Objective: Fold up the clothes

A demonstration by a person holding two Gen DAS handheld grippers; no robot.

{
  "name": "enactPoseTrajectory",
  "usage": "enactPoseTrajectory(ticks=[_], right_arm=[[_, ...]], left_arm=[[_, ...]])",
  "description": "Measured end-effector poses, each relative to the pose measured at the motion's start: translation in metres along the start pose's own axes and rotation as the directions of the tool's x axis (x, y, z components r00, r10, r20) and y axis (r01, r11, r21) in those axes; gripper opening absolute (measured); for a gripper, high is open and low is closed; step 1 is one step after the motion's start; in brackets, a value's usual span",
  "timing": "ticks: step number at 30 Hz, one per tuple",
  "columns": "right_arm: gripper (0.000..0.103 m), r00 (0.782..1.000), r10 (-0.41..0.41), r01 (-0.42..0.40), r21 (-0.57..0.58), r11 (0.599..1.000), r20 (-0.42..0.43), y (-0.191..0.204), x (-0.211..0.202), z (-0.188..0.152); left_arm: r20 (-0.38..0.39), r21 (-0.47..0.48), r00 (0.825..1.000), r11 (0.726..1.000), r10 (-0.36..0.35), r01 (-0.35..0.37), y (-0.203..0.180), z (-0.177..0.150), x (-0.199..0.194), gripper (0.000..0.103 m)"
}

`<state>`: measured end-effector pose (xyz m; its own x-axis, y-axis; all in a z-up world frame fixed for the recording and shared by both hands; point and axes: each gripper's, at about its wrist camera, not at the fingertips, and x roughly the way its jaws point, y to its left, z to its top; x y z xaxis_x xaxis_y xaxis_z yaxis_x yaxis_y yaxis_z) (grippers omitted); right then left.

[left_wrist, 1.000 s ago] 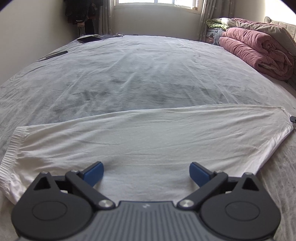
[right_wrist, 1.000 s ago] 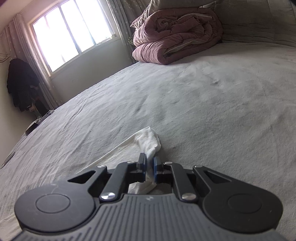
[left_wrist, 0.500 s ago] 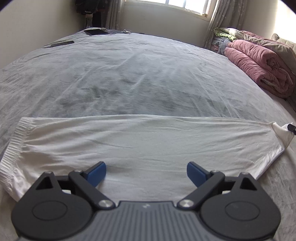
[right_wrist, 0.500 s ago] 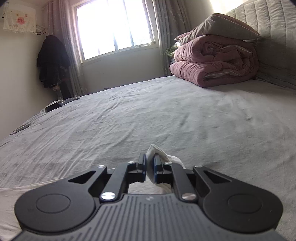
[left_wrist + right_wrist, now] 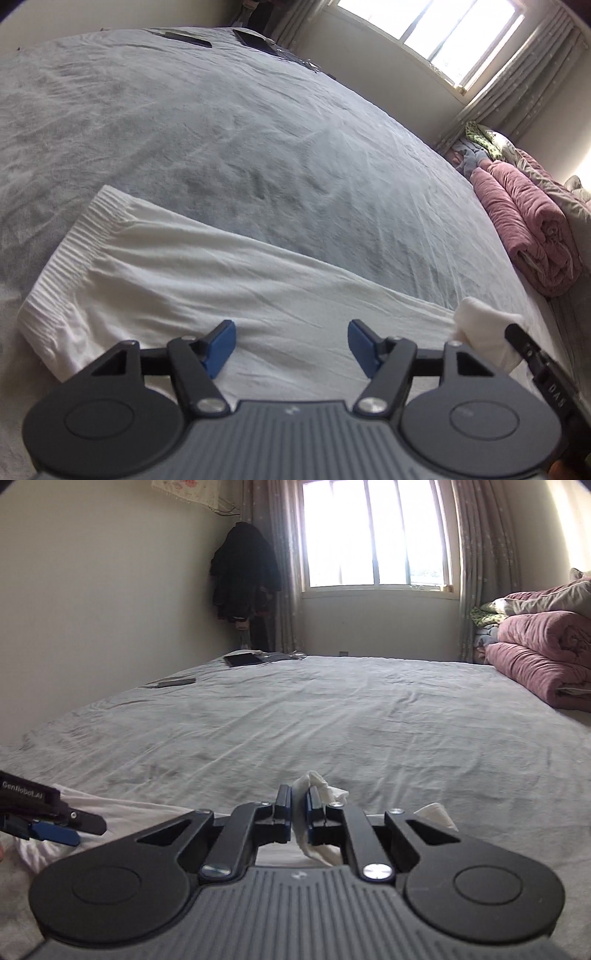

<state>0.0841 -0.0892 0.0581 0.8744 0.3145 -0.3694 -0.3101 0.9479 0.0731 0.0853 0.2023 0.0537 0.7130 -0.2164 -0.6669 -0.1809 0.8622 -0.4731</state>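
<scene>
Left wrist view: a white garment (image 5: 229, 280) lies flat and creased on the grey bed (image 5: 258, 129), ribbed band at its left end; the left gripper (image 5: 291, 341) hovers above it, jaws closing on nothing. Right wrist view: the right gripper (image 5: 298, 814) is clamped on a bunched white corner of the garment (image 5: 314, 786).

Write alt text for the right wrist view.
The right hand-held gripper is shut on a bunched end of a white garment, lifted just above a grey bedsheet. The left hand-held gripper pokes in at lower left over more white cloth; a folded pink quilt lies right, below a bright window.
</scene>
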Motion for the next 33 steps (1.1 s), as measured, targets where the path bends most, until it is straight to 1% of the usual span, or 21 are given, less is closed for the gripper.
enactPoseTrajectory(ticks=[3,6,10,13,18,21,23,25,29,31,32,33], right_arm=[[0.01,1.0,0.014,-0.014,0.012,1.0,-0.019,0.028,0.01,-0.003],[0.01,0.999,0.031,-0.031,0.019,0.999,-0.005,0.052,0.013,-0.005],[0.01,0.999,0.051,-0.051,0.002,0.999,0.002,0.084,0.013,-0.006],[0.01,0.998,0.07,-0.07,0.009,0.997,0.004,0.104,0.017,-0.004],[0.01,0.994,0.107,-0.107,-0.004,0.994,0.002,0.133,0.021,-0.004],[0.01,0.991,0.131,-0.131,0.004,0.991,-0.001,0.149,0.023,-0.006],[0.003,0.988,0.154,-0.154,0.009,0.988,0.002,0.158,0.023,-0.006],[0.002,0.984,0.177,-0.177,-0.002,0.984,0.008,0.169,0.023,-0.005],[0.001,0.982,0.189,-0.191,-0.102,0.976,-0.027,0.19,0.024,-0.011],[0.001,0.981,0.185,-0.19,-0.098,0.977,-0.049,0.184,0.022,-0.013],[0.004,0.981,0.185,-0.189,-0.075,0.979,-0.058,0.176,0.021,-0.014],[0.017,0.98,0.187,-0.19,-0.042,0.981,-0.065,0.166,0.02,-0.015]], left_arm=[[0.022,-0.06,1.0,0.998,-0.012,0.013,0.015,0.008,-0.007,0.068],[0.028,-0.108,0.999,0.994,-0.026,0.029,0.029,0.015,-0.012,0.068],[0.037,-0.154,0.999,0.987,-0.033,0.038,0.043,0.022,-0.017,0.068],[0.052,-0.186,0.998,0.982,-0.03,0.039,0.053,0.028,-0.023,0.068],[0.064,-0.213,0.998,0.977,-0.002,0.016,0.067,0.037,-0.031,0.068],[0.079,-0.262,0.997,0.965,-0.001,0.022,0.082,0.043,-0.036,0.068],[0.092,-0.292,0.996,0.956,0.01,0.017,0.092,0.047,-0.041,0.068],[0.101,-0.298,0.995,0.954,0.024,0.007,0.097,0.049,-0.044,0.068],[0.092,-0.292,0.996,0.956,0.02,0.008,0.101,0.048,-0.045,0.068],[0.089,-0.285,0.996,0.959,0.012,0.014,0.1,0.047,-0.045,0.068],[0.089,-0.277,0.996,0.961,0.008,0.017,0.099,0.047,-0.045,0.068],[0.089,-0.27,0.996,0.963,0.005,0.02,0.098,0.047,-0.045,0.068]])
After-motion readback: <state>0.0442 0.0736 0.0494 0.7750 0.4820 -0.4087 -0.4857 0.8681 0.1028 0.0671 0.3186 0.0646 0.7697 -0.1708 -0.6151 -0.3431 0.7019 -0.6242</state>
